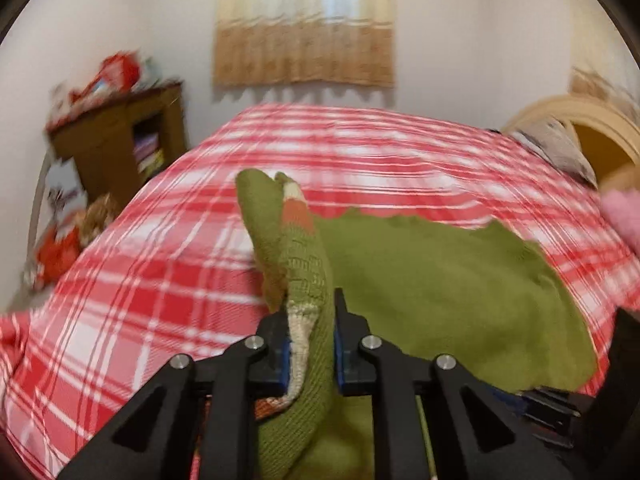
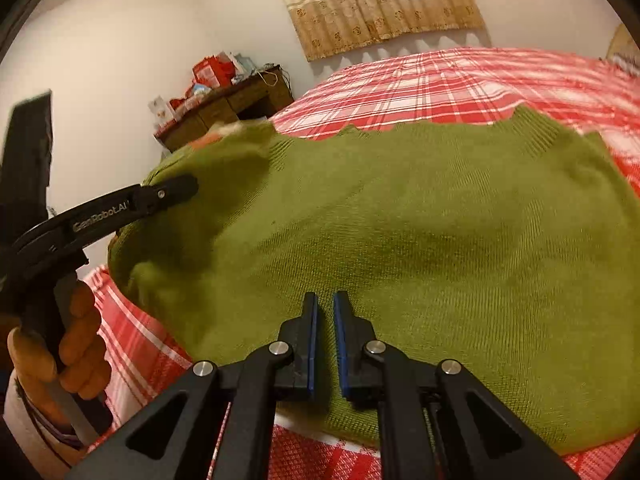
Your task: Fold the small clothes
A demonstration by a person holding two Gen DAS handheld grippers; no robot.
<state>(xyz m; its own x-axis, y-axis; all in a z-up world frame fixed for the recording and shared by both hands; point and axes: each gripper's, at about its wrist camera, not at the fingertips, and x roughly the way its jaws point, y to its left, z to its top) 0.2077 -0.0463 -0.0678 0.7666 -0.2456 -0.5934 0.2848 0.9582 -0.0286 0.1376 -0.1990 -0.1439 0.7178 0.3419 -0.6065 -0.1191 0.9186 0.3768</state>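
A green knitted sweater (image 2: 400,220) lies spread flat on the red and white checked bedcover (image 2: 440,80). Its sleeve (image 1: 296,248), with a cream and orange striped cuff, is lifted off the bed and runs between the pads of my left gripper (image 1: 310,304), which is shut on it. The sweater's body (image 1: 440,280) stretches to the right of that sleeve. My right gripper (image 2: 324,300) hovers low over the sweater's near hem, its blue pads nearly together with nothing between them. In the right wrist view the left gripper (image 2: 176,192) is at the sweater's left side, held by a hand (image 2: 80,332).
A brown wooden desk (image 1: 120,140) cluttered with red items stands past the bed's far left corner. A beige curtain (image 1: 304,40) hangs on the far wall. The headboard (image 1: 592,120) and a pillow are at far right, with a pink object (image 1: 624,212) near it.
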